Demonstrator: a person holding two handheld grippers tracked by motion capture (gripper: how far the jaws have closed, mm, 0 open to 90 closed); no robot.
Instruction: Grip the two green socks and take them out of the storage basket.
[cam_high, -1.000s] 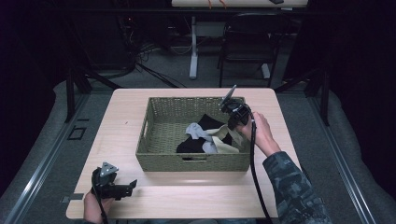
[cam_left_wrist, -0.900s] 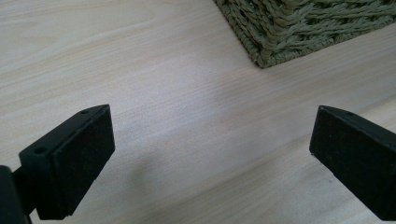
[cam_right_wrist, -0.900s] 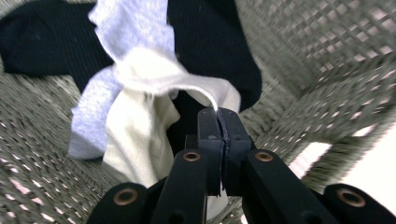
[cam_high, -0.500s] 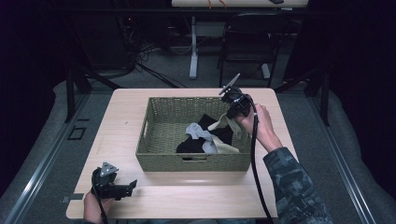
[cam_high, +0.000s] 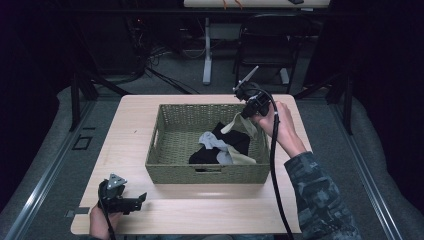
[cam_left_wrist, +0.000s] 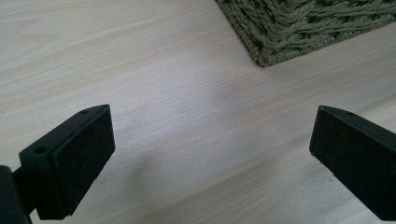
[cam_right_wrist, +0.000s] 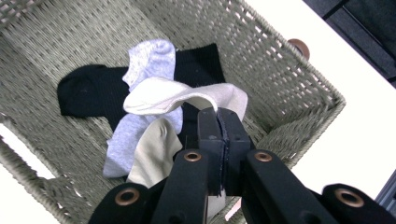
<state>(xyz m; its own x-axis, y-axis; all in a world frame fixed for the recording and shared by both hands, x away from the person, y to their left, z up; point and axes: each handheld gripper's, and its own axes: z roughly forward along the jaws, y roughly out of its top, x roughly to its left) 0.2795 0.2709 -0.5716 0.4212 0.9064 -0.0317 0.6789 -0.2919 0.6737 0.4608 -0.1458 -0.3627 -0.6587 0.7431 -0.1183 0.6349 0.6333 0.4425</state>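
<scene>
A woven olive basket (cam_high: 205, 173) stands mid-table with a small pile of socks in it: a black one (cam_high: 210, 156), a pale grey one (cam_high: 209, 140) and a beige one (cam_high: 241, 158). My right gripper (cam_high: 244, 115) hangs over the basket's far right corner, shut on one end of a cream sock (cam_high: 239, 123) that trails down to the pile. In the right gripper view the jaws (cam_right_wrist: 218, 122) meet on the cream sock (cam_right_wrist: 182, 97), above the grey sock (cam_right_wrist: 150, 58) and black sock (cam_right_wrist: 88, 95). My left gripper (cam_high: 142, 199) rests on the table's front left, open (cam_left_wrist: 210, 140), nothing between its fingers.
The light wooden table (cam_high: 130, 130) has bare room left of the basket and along the front edge. A basket corner (cam_left_wrist: 299, 23) lies just ahead of the left gripper. A small brown round spot (cam_right_wrist: 299, 46) sits on the table beyond the basket (cam_right_wrist: 280, 60). A chair (cam_high: 265, 55) stands behind.
My right gripper has risen above the basket's far right corner, drawing the cream sock up out of the pile. The left gripper has stayed where it was.
</scene>
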